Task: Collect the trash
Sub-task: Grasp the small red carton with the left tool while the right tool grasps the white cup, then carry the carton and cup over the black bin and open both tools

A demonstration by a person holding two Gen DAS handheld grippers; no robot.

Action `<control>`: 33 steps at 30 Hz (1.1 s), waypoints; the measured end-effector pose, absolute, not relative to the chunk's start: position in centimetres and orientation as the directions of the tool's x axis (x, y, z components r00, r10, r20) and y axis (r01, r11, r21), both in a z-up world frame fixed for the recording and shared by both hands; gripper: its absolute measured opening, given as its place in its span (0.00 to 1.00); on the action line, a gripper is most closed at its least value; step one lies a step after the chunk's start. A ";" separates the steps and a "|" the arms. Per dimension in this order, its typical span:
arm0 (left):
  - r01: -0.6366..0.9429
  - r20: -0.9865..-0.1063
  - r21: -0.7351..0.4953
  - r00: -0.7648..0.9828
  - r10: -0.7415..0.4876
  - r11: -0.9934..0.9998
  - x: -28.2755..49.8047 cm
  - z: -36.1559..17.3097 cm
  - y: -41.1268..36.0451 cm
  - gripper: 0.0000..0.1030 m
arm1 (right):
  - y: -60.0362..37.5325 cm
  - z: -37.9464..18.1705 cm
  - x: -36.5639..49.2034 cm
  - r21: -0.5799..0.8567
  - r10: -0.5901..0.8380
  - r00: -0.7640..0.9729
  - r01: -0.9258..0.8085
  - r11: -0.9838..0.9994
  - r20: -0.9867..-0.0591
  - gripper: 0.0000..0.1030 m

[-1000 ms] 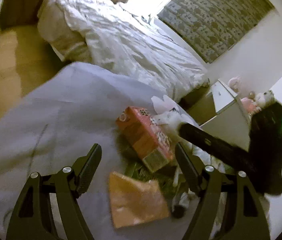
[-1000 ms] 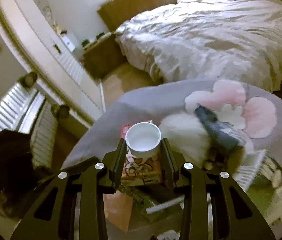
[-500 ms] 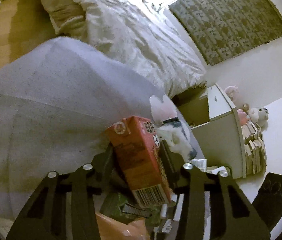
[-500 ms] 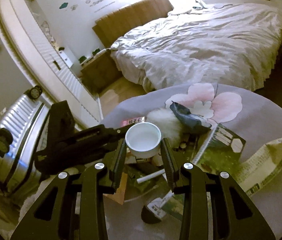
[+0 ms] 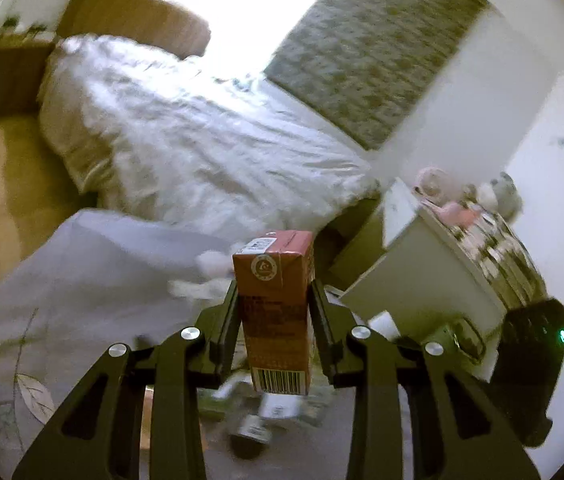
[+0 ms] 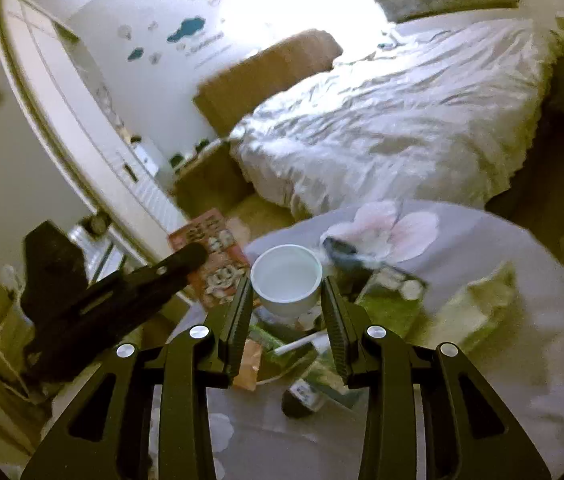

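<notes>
The left gripper point(image 5: 274, 320) has its jaws closing on a red-brown drink carton point(image 5: 276, 308), and both pads press its 2 side faces. The carton stands upright between the fingers, barcode end down and round-seal end up, lifted clear of the rug. The right wrist view shows the same carton point(image 6: 212, 258) from the side, with its cartoon print facing that camera and the left gripper's point(image 6: 186, 258) dark finger laid across it.

The right gripper point(image 6: 286, 304) is clamped on a white cup point(image 6: 286, 278), jaws at a narrow setting with 1 pad on each side of the cup wall. The cup is upright, its mouth open to the camera, and raised above the floor.

Below both grippers a heap of trash point(image 6: 294, 344) lies on the grey rug point(image 6: 502, 380): an orange paper packet point(image 6: 248, 364), green wrappers, a white stick and a small dark bottle point(image 6: 302, 396) on its side. A green-and-white wrapper point(image 6: 478, 312) lies a little apart to the right of the heap. The same heap point(image 5: 266, 416) shows blurred under the carton in the left wrist view.

Farther back, the rug's pink flower print point(image 6: 394, 228) carries a dark crumpled bag point(image 6: 340, 248). Beyond the rug stands a bed point(image 6: 402, 120) with a rumpled white duvet and a brown headboard point(image 6: 270, 72). A white shelf unit point(image 5: 422, 264) with soft toys on top stands near the bed's foot.
</notes>
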State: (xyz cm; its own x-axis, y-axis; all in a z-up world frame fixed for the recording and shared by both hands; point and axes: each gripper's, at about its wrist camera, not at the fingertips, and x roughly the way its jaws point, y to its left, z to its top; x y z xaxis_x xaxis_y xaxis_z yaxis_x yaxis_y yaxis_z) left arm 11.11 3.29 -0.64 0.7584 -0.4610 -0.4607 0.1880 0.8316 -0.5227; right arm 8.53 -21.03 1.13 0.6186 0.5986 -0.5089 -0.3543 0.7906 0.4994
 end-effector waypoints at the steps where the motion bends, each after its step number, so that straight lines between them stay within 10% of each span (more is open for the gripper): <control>1: 0.216 -0.451 -0.501 0.761 -0.466 0.838 10.6 0.1 1.9 0.32 | -21.9 1.5 8.2 0.502 0.595 0.632 -0.350 0.791 -0.497 0.35; 14: 0.508 -0.447 -0.394 0.623 -0.642 0.766 8.4 1.4 -15.8 0.32 | -38.5 3.3 2.3 0.482 0.360 0.833 -0.130 0.866 -0.421 0.35; 33: 0.580 -0.604 -0.417 0.398 -0.690 0.700 9.7 -6.9 -28.9 0.32 | -54.2 -8.1 0.2 0.559 0.170 0.807 0.223 0.799 -0.566 0.35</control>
